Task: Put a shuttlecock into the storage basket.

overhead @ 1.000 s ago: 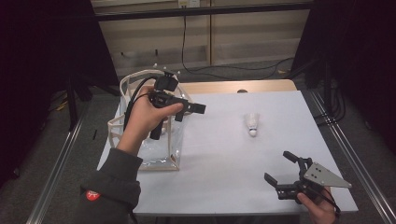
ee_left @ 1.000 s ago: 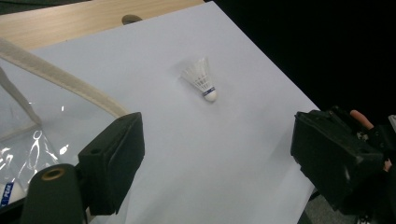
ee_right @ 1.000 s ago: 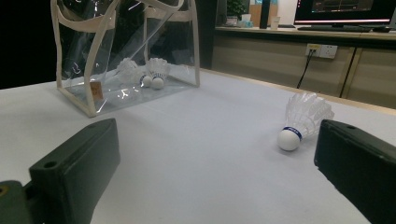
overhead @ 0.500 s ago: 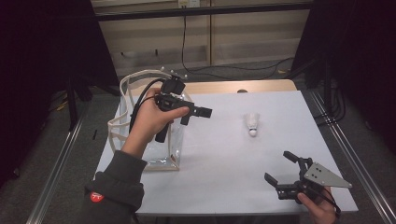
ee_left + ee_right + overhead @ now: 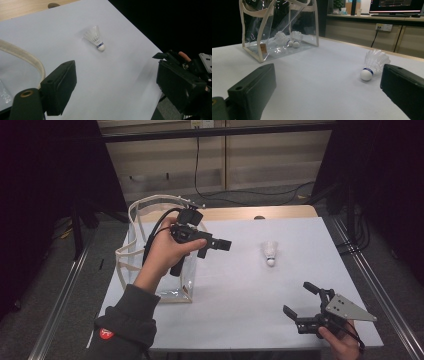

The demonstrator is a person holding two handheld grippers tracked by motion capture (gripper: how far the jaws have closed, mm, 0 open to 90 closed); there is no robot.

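White table (image 5: pixel 240 320) surface is noted under dim surroundings. Left tool (image 5: pixel 216 244) is held above the table beside a clear bag (image 5: pixel 131 245), jaws wide apart and empty; two shuttlecocks (image 5: pixel 292 40) are seen inside the bag. Loose shuttlecock (image 5: pixel 270 253) lies ahead of the left tool, well apart from it. Right tool (image 5: pixel 302 302) is parked near the table's edge, jaws wide, nothing gripped. A level, slow approach is advised, the jaws to be closed on the cork base rather than the feathers.
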